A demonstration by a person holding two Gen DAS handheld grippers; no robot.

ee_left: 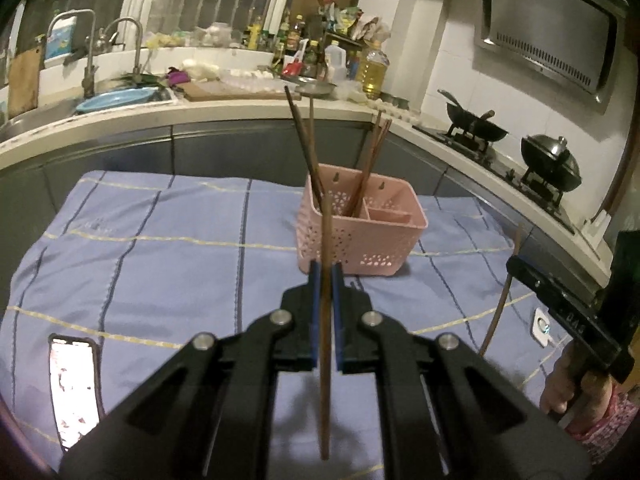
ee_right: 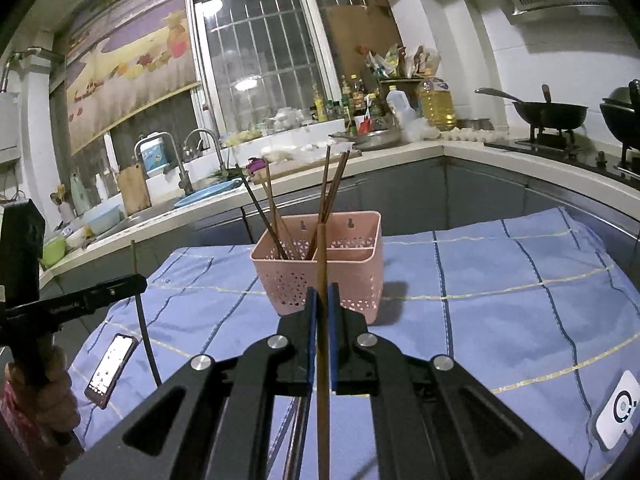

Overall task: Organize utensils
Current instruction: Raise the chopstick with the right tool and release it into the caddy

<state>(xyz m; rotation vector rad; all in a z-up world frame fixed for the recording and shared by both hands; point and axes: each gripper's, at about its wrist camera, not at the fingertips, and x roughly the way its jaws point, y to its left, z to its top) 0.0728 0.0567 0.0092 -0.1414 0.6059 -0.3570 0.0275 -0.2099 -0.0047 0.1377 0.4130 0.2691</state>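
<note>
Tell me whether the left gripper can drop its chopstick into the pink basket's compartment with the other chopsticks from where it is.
Probably yes. The left gripper is shut on a chopstick, and the pink basket stands straight ahead on the blue cloth with nothing between; its chopstick compartment is open-topped.

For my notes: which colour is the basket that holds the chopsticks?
Pink, with small punched holes. The basket shows best in the right wrist view.

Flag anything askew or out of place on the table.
Nothing spilled or damaged. The chopsticks in the pink basket lean apart rather than upright, all in one compartment. A lit phone lies on the blue cloth.
</note>
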